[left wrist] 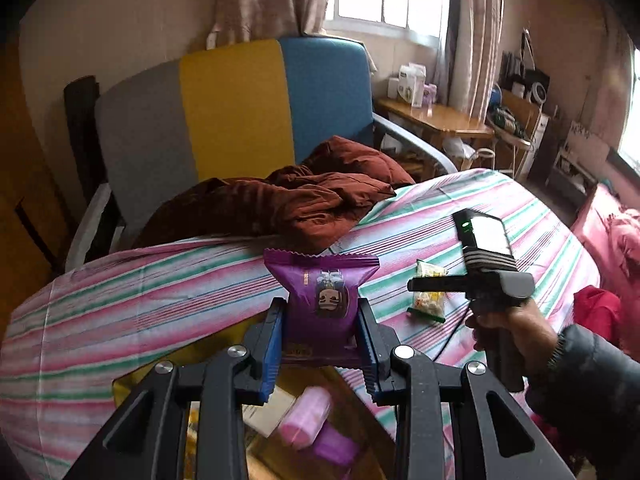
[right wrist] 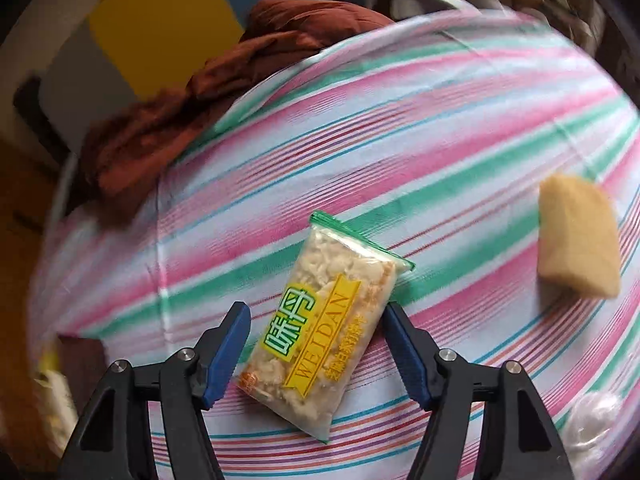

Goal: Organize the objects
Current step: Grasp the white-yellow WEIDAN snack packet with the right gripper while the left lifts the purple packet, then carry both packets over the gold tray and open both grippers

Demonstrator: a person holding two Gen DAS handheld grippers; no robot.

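Right wrist view: the right hand-held gripper [right wrist: 316, 344] stands spread, apparently astride the rice-cracker packet [right wrist: 320, 336] on the bed [right wrist: 440, 120], and should close squarely across its width, while the left hand-held gripper [left wrist: 322, 324] pinches the purple snack pack [left wrist: 322, 296].

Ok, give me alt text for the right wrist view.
The open right hand-held gripper straddles a clear WEIDAN snack packet lying on a striped sheet. A tan wedge-shaped item lies to the right, brown cloth at upper left.

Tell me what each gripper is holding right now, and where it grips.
Left gripper pinches the purple snack packet across its lower middle. Right gripper holds nothing; it straddles the Weidan packet, open.
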